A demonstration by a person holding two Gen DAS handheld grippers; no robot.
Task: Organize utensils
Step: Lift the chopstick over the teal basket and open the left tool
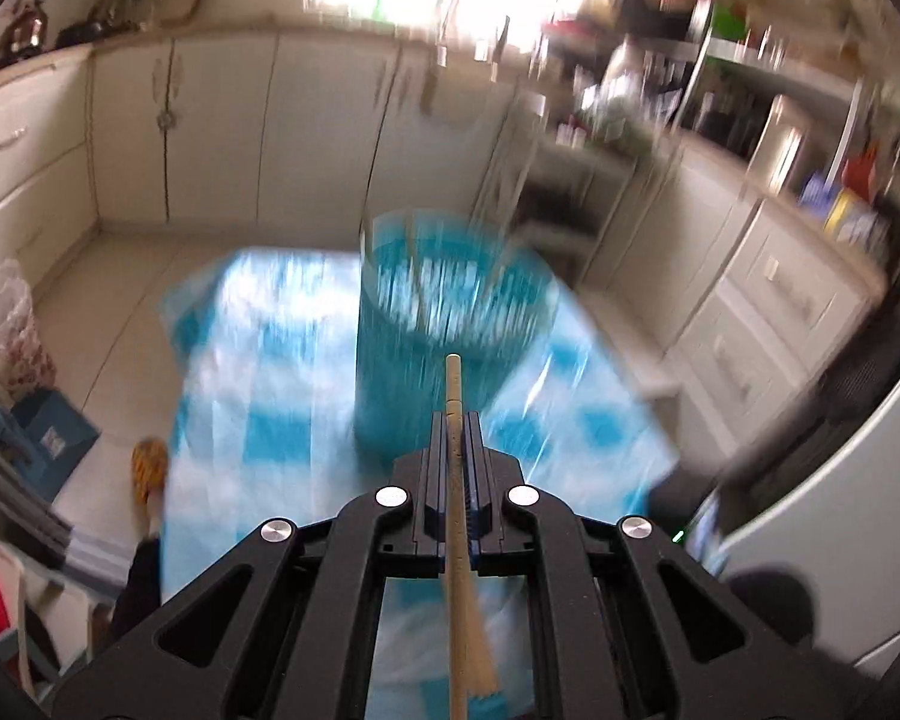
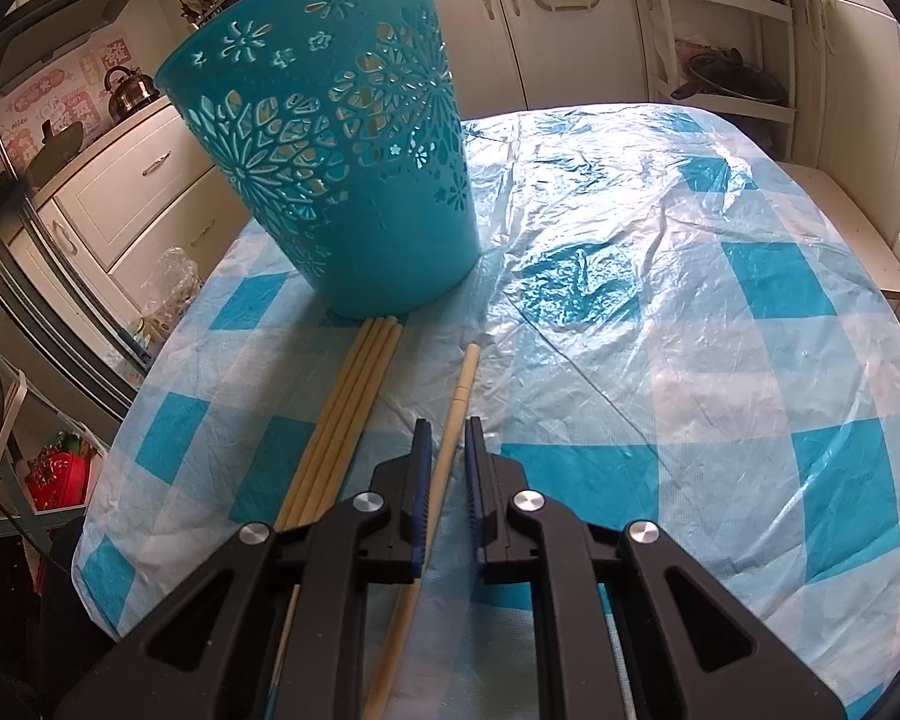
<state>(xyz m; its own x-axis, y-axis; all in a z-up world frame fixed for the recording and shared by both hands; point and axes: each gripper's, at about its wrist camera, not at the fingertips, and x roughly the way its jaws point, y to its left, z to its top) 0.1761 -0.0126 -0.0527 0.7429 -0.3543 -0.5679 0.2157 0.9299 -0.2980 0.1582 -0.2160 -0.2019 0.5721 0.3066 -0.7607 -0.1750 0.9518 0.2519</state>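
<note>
Left wrist view: the left gripper [image 1: 455, 420] was clamped tight on a single wooden chopstick [image 1: 453, 396], whose tip pointed toward the blurred blue basket [image 1: 450, 312] on the checked tablecloth [image 1: 258, 372]. Right wrist view: the right gripper [image 2: 448, 429] stood with its jaws slightly apart, a lone chopstick [image 2: 459, 402] lying between them on the cloth; whether the pads touched it could not be told. Four more chopsticks [image 2: 354, 396] lay bundled just to its left, their tips at the foot of the basket [image 2: 342, 138].

Left wrist cam sits high, angled down past its fingers at the blue basket [image 1: 444, 312] and checked tablecloth [image 1: 258, 372], blurred. Right wrist cam sits low and close over the same tablecloth [image 2: 690, 312], facing that basket [image 2: 342, 138]. Both also catch the kitchen cabinets [image 1: 222, 120].
</note>
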